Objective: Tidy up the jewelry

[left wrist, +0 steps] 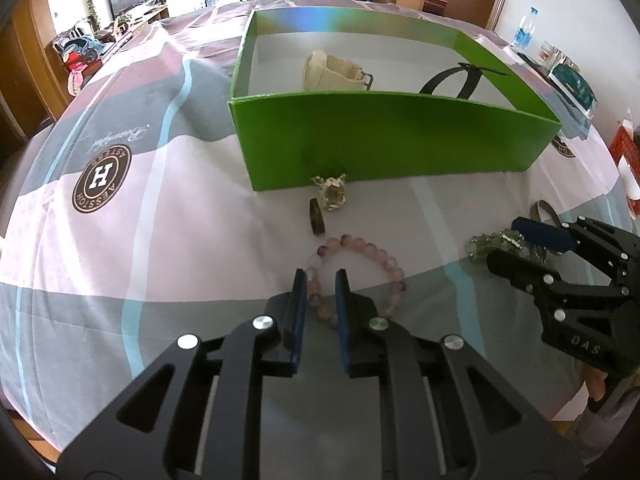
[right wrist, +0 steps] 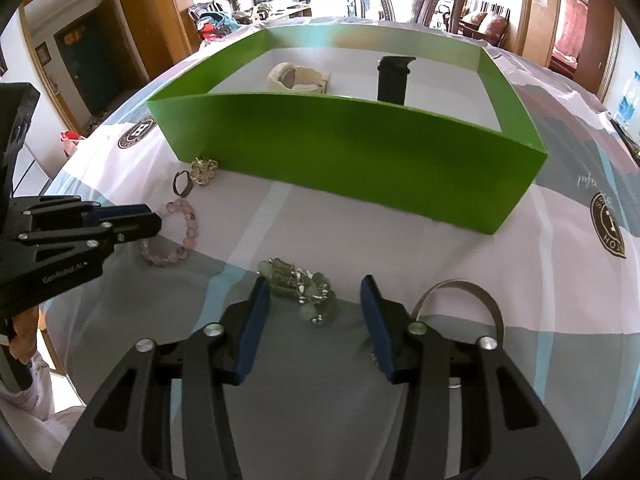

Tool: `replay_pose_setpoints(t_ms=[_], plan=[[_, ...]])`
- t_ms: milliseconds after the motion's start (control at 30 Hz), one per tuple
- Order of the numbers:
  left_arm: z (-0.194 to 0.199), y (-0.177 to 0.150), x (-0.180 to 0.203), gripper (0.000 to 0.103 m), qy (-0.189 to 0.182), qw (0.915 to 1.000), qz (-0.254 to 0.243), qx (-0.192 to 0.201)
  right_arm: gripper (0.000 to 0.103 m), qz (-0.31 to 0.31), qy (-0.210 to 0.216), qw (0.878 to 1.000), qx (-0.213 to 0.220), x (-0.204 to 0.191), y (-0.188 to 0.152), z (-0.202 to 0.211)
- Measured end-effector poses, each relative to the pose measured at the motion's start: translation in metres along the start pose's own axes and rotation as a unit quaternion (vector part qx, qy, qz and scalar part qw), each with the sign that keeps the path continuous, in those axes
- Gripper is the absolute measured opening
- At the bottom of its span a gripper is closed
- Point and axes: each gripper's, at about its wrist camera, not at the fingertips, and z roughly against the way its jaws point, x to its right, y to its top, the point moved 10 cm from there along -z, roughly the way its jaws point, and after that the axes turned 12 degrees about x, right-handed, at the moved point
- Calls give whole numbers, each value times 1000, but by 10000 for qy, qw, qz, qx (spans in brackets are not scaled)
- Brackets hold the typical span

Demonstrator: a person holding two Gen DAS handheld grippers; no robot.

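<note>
Below, left gripper (left wrist: pixel 320 276) fingers straddle the pink bracelet (left wrist: pixel 360 276) unclenched; right gripper (right wrist: pixel 316 292) fingers gape around the green bracelet (right wrist: pixel 300 284).

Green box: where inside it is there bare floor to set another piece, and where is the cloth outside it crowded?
Inside the green box, bare white floor shows between the cream watch and the black strap, and right of the strap toward the right wall. Outside, the cloth is crowded before the front wall's left end: gold ornament, dark ring, pink bead bracelet, green bead bracelet.
</note>
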Motion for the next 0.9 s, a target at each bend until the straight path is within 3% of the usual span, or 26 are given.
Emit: replay_pose_setpoints(t_ms=[67, 133, 533, 633, 700, 900], plan=[[-1, -1, 2, 12, -41, 10000, -16, -11, 18, 0, 62, 10000, 3, -3, 0, -1], [-1, -1, 4, 9, -52, 10000, -30, -2, 12, 26, 115, 9999, 33, -6, 2, 0], [27, 23, 4, 8, -78, 9990, -18, 437, 11, 7, 38, 9988, 485, -1, 27, 26], [43, 37, 7, 8, -123, 9977, -52, 670, 11, 23, -12, 9976, 690, 2, 41, 38], [55, 49, 7, 1, -112, 9959, -100, 889, 11, 32, -51, 9961, 875, 3, 53, 46], [86, 94, 11, 1, -96, 9893, -231, 1437, 11, 144, -160, 9896, 1419, 5, 92, 68]])
